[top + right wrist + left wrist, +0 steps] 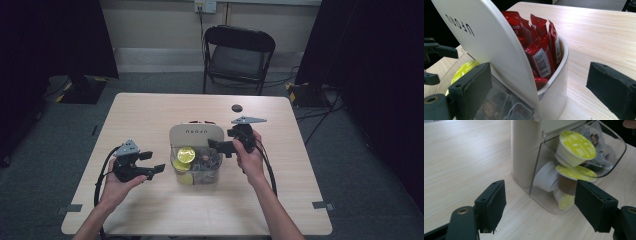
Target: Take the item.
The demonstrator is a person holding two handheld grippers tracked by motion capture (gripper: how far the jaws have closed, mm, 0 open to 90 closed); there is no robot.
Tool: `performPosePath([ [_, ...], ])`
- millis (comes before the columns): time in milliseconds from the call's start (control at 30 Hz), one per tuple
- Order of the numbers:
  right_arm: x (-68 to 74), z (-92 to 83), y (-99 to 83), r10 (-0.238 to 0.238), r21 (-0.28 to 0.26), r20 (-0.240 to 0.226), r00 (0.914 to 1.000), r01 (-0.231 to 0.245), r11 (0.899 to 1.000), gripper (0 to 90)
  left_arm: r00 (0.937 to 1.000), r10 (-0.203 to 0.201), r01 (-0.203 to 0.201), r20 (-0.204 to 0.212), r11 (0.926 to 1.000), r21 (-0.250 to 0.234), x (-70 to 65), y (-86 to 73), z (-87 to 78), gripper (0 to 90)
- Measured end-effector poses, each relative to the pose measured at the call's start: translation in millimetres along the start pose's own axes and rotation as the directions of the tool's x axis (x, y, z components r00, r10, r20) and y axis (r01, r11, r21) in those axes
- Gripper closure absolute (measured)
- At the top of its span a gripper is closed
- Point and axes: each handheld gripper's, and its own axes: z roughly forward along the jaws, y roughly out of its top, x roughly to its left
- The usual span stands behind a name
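Between both grippers' open jaws: capsule holder.

On the cream panel of the holder in front of me, dark letters read "UFONU" as far as I could tell. The red sachets behind it carried a barcode with digits too small to read. Print on the yellow pod lids was blurred
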Motion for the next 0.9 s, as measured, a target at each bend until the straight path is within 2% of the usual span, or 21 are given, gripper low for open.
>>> performPosePath([
  [67,0.4,0.6,0.2,-0.004,0.0,0.0,1.0,0.004,1.0,5.4,0.9998,0.016,-0.016,0.012,0.9998,-0.01,-2.9,5.0,-1.8,25.1],
  [133,0.8,1.0,0.2,-0.003,-0.003,-0.001,1.0,0.003,1.0,5.2,0.9995,0.008,-0.007,0.03,0.9999,-0.014,-5.0,8.4,-1.5,26.1],
  [300,2.0,1.2,0.6,-0.007,-0.003,0.006,1.0,0.007,1.0,4.5,0.9985,0.018,-0.015,0.052,0.9989,-0.045,-10.9,21.7,-0.1,27.3],
  [333,1.9,0.9,0.7,-0.005,-0.006,0.014,0.9999,0.006,1.0,2.3,0.9982,0.031,-0.029,0.052,0.9985,-0.046,-11.9,24.6,0.8,27.5],
  [400,0.5,-0.1,0.7,-0.002,-0.012,0.026,0.9997,0.002,1.0,0.4,0.9972,0.034,-0.031,0.067,0.9979,-0.057,-14.9,31.1,2.9,27.6],
  [633,-4.0,-2.6,-3.3,0.019,-0.019,0.029,0.9994,-0.018,1.0,0.0,0.9922,0.076,-0.068,0.099,0.9949,-0.075,-25.1,45.2,11.5,32.6],
  [700,-5.4,-2.9,-4.8,0.023,-0.021,0.028,0.9993,-0.022,1.0,0.0,0.9916,0.07,-0.063,0.108,0.9955,-0.072,-26.1,45.9,13.3,33.2],
  [767,-5.9,-2.8,-6.0,0.027,-0.017,0.029,0.9992,-0.027,0.999,0.0,0.9894,0.083,-0.075,0.12,0.9948,-0.069,-28.1,47.0,21.6,33.3],
  [833,-5.7,-2.9,-6.5,0.024,-0.013,0.034,0.9991,-0.024,1.0,0.0,0.9884,0.074,-0.066,0.132,0.9958,-0.064,-27.6,46.8,26.7,33.3],
  [900,-5.5,-2.6,-6.7,0.022,-0.011,0.036,0.9991,-0.022,1.0,0.0,0.989,0.078,-0.073,0.126,0.9962,-0.048,-26.2,46.6,30.9,33.7],
])
